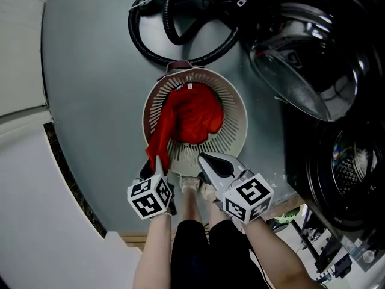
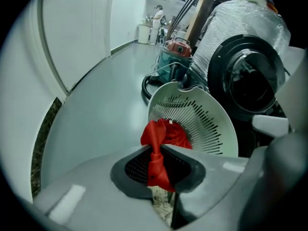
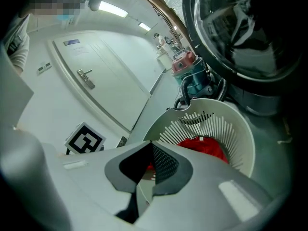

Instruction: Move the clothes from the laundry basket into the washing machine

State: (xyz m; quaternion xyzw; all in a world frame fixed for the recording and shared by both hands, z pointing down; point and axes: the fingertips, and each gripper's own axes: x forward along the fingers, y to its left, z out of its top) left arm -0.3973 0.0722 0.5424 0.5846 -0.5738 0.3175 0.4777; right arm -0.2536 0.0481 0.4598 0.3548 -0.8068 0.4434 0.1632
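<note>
Now, left gripper (image 2: 156, 166) jaws clamped on red garment (image 1: 192, 116) over laundry basket (image 1: 236, 123) rim; right gripper (image 1: 203, 158) jaws together, empty

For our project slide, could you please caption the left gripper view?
Left hand-held gripper shut on a red cloth garment trailing from the round white slotted plastic laundry basket.

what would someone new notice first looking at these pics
The bright red garment stands out, heaped in the round white laundry basket on the grey floor at the middle of the head view. One end of it is pinched in the left gripper at the basket's near rim, while the right gripper beside it holds nothing. At right looms the dark washing machine, its glass door swung open.
</note>
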